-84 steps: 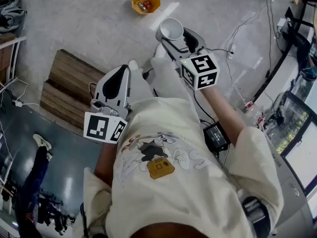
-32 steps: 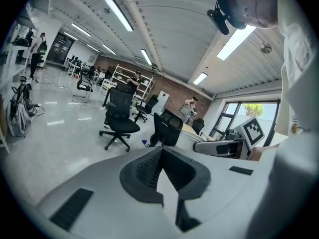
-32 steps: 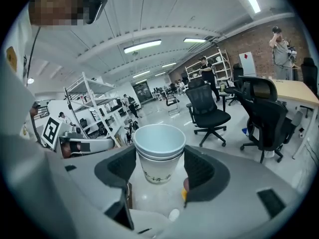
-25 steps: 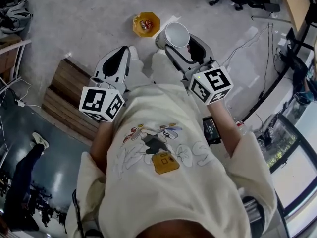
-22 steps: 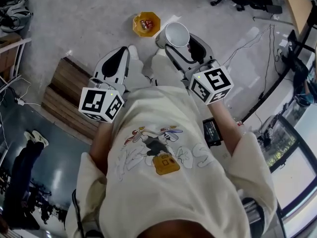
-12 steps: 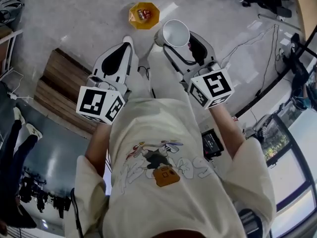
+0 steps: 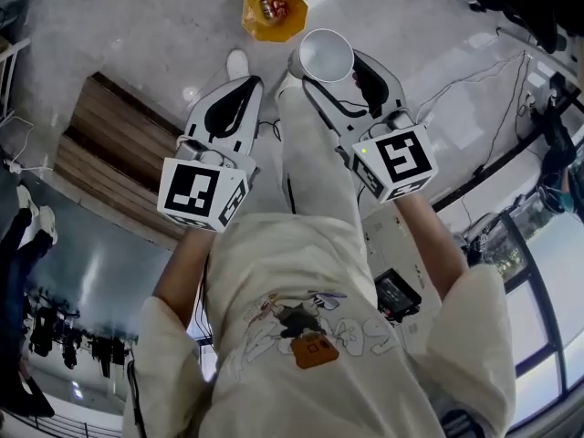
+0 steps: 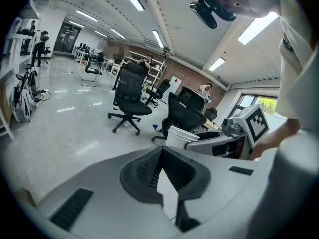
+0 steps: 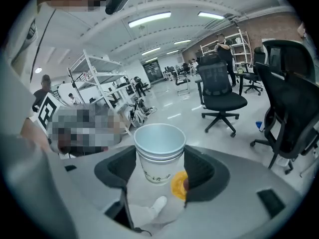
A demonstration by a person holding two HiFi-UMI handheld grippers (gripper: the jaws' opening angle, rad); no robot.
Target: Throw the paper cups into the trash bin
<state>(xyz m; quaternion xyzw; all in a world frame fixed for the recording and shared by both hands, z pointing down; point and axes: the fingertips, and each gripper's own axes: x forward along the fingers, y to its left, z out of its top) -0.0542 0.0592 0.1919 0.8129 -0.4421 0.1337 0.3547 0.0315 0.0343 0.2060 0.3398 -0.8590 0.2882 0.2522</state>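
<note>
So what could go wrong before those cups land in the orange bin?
The bin is small and low on the floor, not under the paper cups yet; dropped from here they would probably miss. Also, two cups sit nested in the right gripper, so the inner one might slide out if tipped early.

The head view looks steeply down from above the person, the orange trash bin (image 7: 274,12) far below at its top edge. The right gripper view, close behind its jaws, shares that bin (image 9: 178,184); the left gripper view faces across the room, well above it.
</note>
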